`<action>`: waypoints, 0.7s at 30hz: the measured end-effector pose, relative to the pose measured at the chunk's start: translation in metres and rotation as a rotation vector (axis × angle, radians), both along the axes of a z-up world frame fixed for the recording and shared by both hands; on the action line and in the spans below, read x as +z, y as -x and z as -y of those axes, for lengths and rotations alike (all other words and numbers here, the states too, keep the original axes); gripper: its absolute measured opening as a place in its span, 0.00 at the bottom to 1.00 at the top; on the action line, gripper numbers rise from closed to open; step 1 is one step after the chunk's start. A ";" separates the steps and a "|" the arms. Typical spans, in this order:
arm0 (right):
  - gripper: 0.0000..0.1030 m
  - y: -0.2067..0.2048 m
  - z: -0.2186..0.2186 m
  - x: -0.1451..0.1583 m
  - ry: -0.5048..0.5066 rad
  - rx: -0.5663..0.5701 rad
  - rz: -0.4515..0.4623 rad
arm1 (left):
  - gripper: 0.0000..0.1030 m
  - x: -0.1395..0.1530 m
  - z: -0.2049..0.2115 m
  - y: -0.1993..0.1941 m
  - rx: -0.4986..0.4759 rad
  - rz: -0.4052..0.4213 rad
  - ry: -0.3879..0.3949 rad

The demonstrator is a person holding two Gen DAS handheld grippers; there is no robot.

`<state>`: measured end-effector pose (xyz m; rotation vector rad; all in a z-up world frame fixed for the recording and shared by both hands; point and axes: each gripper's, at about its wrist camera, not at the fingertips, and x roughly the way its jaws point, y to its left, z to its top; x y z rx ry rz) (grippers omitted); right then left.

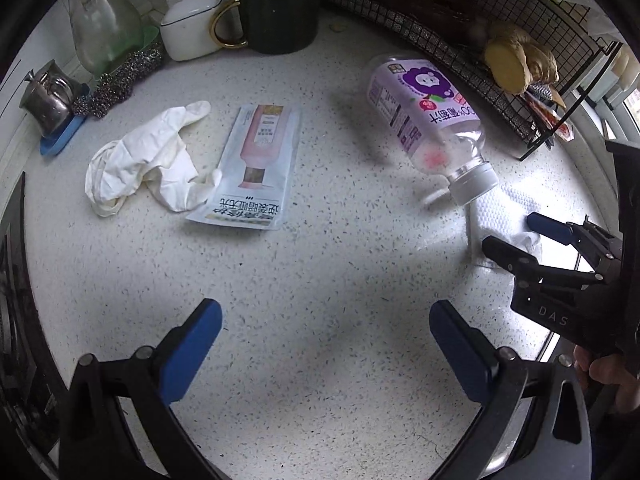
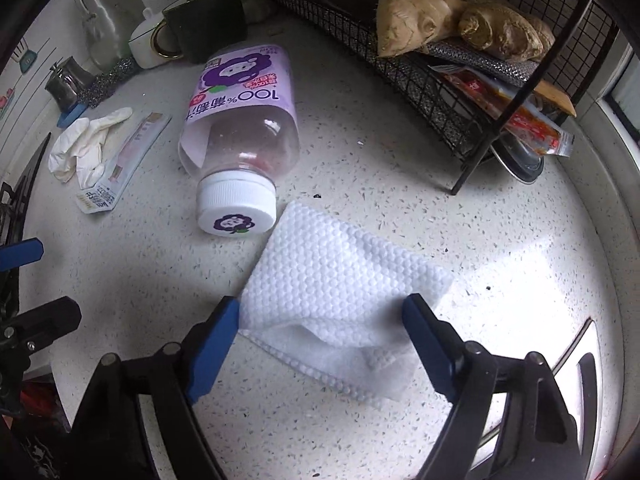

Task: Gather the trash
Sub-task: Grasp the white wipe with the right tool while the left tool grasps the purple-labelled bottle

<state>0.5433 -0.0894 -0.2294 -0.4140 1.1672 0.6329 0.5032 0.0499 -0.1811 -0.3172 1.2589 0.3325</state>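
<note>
Left wrist view: left gripper [image 1: 326,340] hovers low over bare counter [image 1: 320,264], jaws wide, holding nothing. Glove [image 1: 144,160], sachet [image 1: 256,164] and bottle [image 1: 428,120] lie ahead, toward the counter's back edge.

Right wrist view: right gripper [image 2: 320,334] angled down, jaws wide, straddling the white wipe [image 2: 344,280] beside the bottle cap [image 2: 236,208].

Both wrist views near, angled down; share bottle [image 1: 430,120].

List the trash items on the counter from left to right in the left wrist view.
White glove → flat sachet → juice bottle, lying on its side → white paper towel, at the right gripper.
</note>
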 end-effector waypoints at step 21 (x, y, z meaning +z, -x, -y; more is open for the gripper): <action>0.06 -0.002 0.086 0.042 -0.096 -0.106 -0.044 | 1.00 0.016 0.028 -0.054 0.022 0.032 0.033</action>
